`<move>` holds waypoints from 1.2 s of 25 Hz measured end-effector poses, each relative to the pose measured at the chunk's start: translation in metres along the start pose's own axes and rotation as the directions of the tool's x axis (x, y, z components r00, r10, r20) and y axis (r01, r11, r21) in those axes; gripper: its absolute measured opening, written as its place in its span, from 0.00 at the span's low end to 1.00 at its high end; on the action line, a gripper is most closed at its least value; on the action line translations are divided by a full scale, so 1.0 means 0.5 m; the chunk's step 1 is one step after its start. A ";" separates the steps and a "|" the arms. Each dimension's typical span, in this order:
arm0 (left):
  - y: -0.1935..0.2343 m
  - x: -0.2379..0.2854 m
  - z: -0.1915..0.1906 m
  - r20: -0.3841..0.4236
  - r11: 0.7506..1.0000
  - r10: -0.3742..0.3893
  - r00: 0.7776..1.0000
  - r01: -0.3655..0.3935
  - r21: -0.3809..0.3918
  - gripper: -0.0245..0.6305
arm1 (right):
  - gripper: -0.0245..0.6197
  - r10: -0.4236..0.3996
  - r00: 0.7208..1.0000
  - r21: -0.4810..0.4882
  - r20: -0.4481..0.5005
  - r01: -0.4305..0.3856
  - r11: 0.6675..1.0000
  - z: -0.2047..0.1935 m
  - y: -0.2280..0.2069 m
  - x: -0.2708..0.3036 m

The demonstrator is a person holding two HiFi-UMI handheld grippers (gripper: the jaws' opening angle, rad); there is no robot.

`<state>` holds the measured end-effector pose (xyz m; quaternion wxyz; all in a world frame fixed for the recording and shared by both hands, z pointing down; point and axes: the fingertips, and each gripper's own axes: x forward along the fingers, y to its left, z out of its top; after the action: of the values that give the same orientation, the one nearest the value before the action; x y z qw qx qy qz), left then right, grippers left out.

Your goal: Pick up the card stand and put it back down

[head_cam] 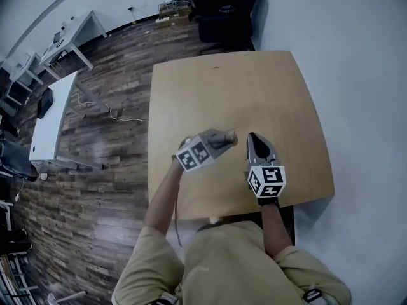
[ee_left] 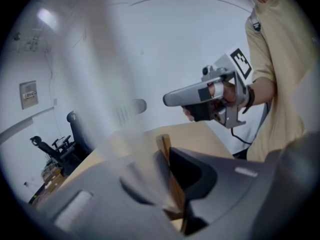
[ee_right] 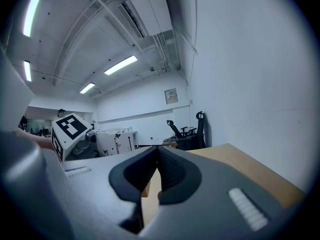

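The card stand is a thin wooden strip [ee_left: 164, 145] with a clear, blurred panel [ee_left: 95, 84] rising from it. My left gripper [ee_left: 169, 165] is shut on the wooden strip, which sticks out past the jaw tips over the light wooden table [ee_left: 200, 134]. In the head view the left gripper [head_cam: 233, 137] points right above the table's near half; the stand is too small to make out there. My right gripper [head_cam: 254, 138] is just to its right, pointing away from me. Its jaws [ee_right: 157, 153] are shut with nothing between them.
The table [head_cam: 254, 88] stands against a white wall on the right. Black office chairs [head_cam: 222, 11] sit beyond its far edge. A white desk [head_cam: 51, 116] stands to the left on the wood-plank floor. The person's forearm [ee_left: 260, 91] holds the right gripper [ee_left: 200, 96].
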<state>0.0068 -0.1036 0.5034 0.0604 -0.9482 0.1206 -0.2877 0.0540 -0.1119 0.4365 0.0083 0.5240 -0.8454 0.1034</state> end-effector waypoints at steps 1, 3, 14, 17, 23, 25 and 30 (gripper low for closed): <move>-0.007 -0.015 0.019 0.014 1.000 0.018 1.000 -0.017 -0.013 0.10 | 0.05 -0.001 1.000 -0.005 0.008 0.001 1.000 0.009 0.005 -0.012; -0.018 -0.038 0.050 0.039 0.997 0.065 0.997 -0.063 -0.051 0.10 | 0.05 -0.009 1.000 -0.019 0.022 0.010 1.000 0.022 0.010 -0.032; 0.069 -0.091 0.120 -0.058 0.832 0.456 0.888 -0.449 -0.327 0.10 | 0.05 0.106 0.994 -0.097 0.037 -0.102 0.990 0.128 -0.050 -0.021; 0.077 -0.083 0.153 -0.070 0.787 0.505 0.860 -0.493 -0.371 0.10 | 0.05 0.123 0.991 -0.076 0.044 -0.120 0.990 0.148 -0.090 -0.015; 0.061 -0.061 0.181 -0.062 0.694 0.624 0.779 -0.589 -0.415 0.10 | 0.05 0.172 0.984 -0.057 0.052 -0.169 0.984 0.147 -0.129 -0.024; 0.053 -0.059 0.184 -0.051 0.651 0.669 0.742 -0.617 -0.442 0.10 | 0.05 0.188 0.981 -0.061 0.046 -0.185 0.981 0.141 -0.136 -0.037; 0.057 -0.052 0.180 -0.057 0.522 0.777 0.626 -0.693 -0.498 0.10 | 0.05 0.228 0.973 -0.061 0.024 -0.227 0.972 0.127 -0.166 -0.040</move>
<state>0.0307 -0.1201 0.4100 -0.0470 -0.8115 0.5714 -0.1127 0.1426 -0.1412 0.3858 -0.0016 0.4248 -0.9025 0.0709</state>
